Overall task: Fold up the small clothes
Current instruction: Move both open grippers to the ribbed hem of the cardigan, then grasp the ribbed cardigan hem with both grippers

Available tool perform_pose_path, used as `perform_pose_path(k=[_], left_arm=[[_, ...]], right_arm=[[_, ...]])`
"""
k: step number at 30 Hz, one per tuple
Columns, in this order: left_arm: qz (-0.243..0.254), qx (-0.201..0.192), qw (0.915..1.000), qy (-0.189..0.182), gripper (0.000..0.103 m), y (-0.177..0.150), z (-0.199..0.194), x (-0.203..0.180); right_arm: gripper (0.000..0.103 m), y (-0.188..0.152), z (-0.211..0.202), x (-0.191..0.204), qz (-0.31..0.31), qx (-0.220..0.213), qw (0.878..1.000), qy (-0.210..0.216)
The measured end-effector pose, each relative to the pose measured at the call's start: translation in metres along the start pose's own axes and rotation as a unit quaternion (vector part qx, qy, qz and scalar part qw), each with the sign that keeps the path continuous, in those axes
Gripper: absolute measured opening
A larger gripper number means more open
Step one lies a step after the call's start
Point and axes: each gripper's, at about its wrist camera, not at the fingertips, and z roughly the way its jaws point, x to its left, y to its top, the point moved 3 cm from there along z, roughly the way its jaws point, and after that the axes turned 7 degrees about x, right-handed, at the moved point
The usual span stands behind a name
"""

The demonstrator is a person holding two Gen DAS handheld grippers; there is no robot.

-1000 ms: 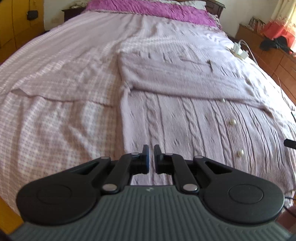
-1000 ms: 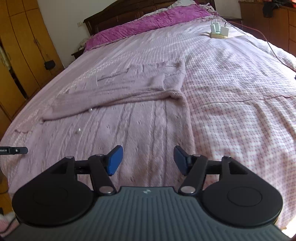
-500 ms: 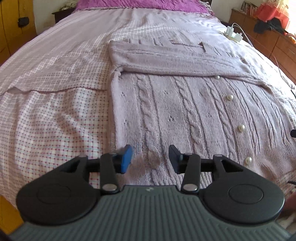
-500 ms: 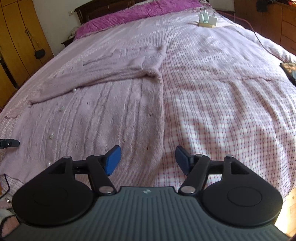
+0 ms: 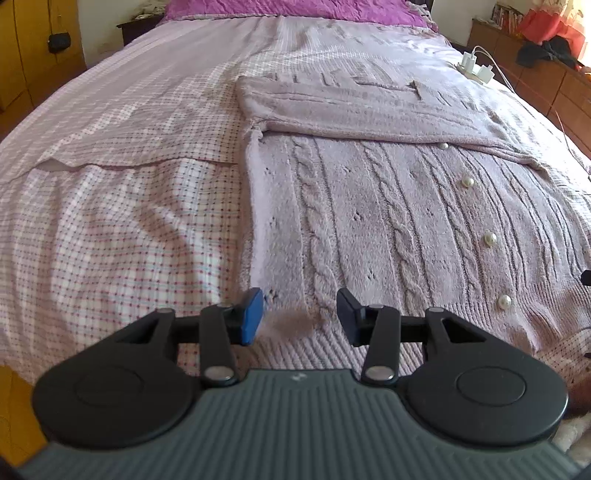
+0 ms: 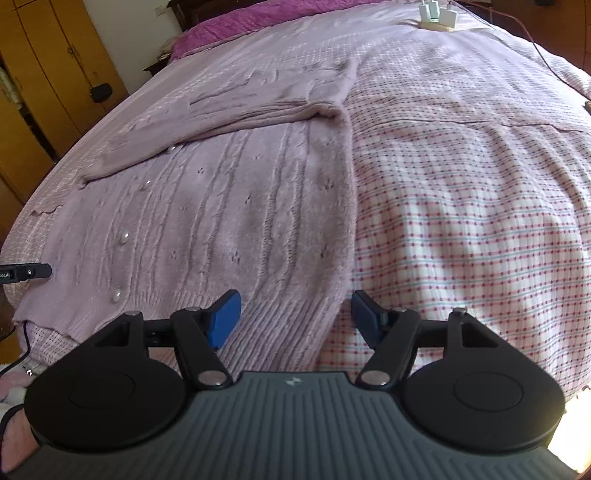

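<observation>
A lilac cable-knit cardigan (image 5: pixel 369 221) with pearl buttons (image 5: pixel 490 239) lies flat on the bed, front side up. One sleeve (image 5: pixel 369 114) is folded across its upper part. My left gripper (image 5: pixel 300 317) hovers open just over the hem's left corner, and knit fabric shows below the gap between the pads. In the right wrist view the same cardigan (image 6: pixel 240 221) fills the left half. My right gripper (image 6: pixel 294 320) stands wide open over the hem's right corner, with its right pad past the cardigan's side edge. Neither gripper holds anything.
A pink-checked bedsheet (image 5: pixel 110 240) covers the bed around the cardigan. A power strip with chargers (image 5: pixel 476 68) and a cable lie at the far right side. A purple cover (image 5: pixel 295 7) lies at the head. Wooden wardrobes (image 6: pixel 48 74) stand on the left, a dresser (image 5: pixel 535 74) on the right.
The left jaws went from shut to open. Both grippers came down and nearer to the cardigan's hem, so the hem corners now sit right under the fingertips.
</observation>
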Motion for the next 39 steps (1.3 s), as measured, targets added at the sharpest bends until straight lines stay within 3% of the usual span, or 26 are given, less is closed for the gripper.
perform_pose_path(k=[10, 20, 26, 32, 36, 39], left_arm=[[-0.01, -0.016, 0.9996, 0.021, 0.046, -0.004, -0.014, 0.006], [-0.045, 0.029, 0.9984, -0.018, 0.046, -0.011, 0.005, 0.024], [-0.051, 0.03, 0.9982, -0.004, 0.046, -0.016, -0.004, 0.026], [-0.076, 0.039, 0.995, -0.051, 0.044, -0.02, 0.007, 0.028], [-0.068, 0.03, 0.9898, -0.122, 0.045, -0.022, 0.006, 0.016], [-0.051, 0.029, 0.993, -0.103, 0.044, -0.025, 0.011, 0.008]], right_arm=[[0.073, -0.001, 0.0, 0.004, -0.002, 0.003, 1.0, 0.019], [0.073, -0.003, 0.003, 0.0, 0.018, 0.008, 0.998, 0.052], [0.073, -0.004, 0.0, 0.001, 0.021, 0.008, 0.997, 0.074], [0.073, -0.006, 0.005, 0.006, 0.013, 0.01, 0.996, 0.087], [0.073, -0.005, 0.01, 0.006, 0.016, 0.011, 0.995, 0.098], [0.073, -0.004, 0.014, 0.005, 0.02, 0.01, 0.994, 0.105]])
